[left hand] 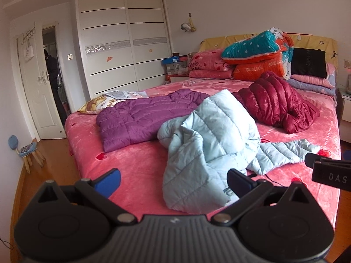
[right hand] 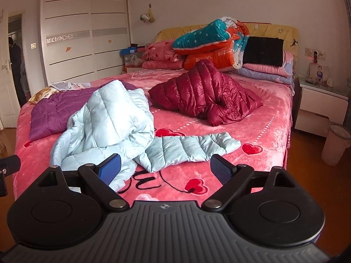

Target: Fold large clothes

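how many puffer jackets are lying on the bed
3. The light blue jacket is crumpled nearest the grippers, one sleeve stretched right. The purple jacket lies flat behind it on the left. The maroon jacket is heaped further back, near the pillows. Others could be hidden under the bedding.

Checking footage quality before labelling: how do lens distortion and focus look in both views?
Left wrist view: strong fisheye, white sliding wardrobe bows, corners vignetted. Right wrist view: same curvature; pale blue quilted down jacket sharp, lighting soft and even.

Pink bed (right hand: 252, 118) under three jackets (right hand: 109, 118), pillows (right hand: 162, 54).
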Motion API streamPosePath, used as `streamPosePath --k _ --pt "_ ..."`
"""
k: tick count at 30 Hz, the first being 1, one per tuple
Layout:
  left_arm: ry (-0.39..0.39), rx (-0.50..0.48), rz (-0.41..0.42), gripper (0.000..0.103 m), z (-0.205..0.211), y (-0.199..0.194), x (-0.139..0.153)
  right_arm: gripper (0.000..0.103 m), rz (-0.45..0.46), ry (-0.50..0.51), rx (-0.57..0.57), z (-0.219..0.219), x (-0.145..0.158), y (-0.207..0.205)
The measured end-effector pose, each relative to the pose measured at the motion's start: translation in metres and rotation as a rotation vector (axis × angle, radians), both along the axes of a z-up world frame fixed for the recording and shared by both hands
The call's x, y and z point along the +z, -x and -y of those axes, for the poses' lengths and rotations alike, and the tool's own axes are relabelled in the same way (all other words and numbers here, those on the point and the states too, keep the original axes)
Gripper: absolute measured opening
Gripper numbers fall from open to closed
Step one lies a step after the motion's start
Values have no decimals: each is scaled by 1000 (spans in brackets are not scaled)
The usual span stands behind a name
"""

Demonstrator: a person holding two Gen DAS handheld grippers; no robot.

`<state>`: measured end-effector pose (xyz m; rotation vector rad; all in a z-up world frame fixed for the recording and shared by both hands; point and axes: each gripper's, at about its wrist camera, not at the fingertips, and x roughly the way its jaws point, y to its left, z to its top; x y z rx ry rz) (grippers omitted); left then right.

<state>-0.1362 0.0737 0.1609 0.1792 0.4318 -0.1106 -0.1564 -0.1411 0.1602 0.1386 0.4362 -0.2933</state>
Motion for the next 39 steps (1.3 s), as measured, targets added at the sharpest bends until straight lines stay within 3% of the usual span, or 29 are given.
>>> streamPosePath --k 10,18,27,30,32,37,39 --pt "-15 -71 3 102 18 -17 -23 103 -17 -15 -22 28 -31 -15" --pt "5 -32 -45 100 25 -50 -41 103 -51 -62 -17 52 -53 -33" --pt "27 18 -77 81 32 -90 -63 103 -101 -117 3 67 -73 -55" --pt "56 41 -98 64 28 -103 -67 103 -107 -123 13 70 -77 -63" --pt "101 54 -126 44 23 -112 -68 103 -113 -127 16 72 -80 -68" --pt "162 71 -175 8 20 -121 -68 103 -122 -162 21 79 -83 -77" --pt "173 56 -183 5 20 -118 -65 103 -121 -176 21 83 -84 -80"
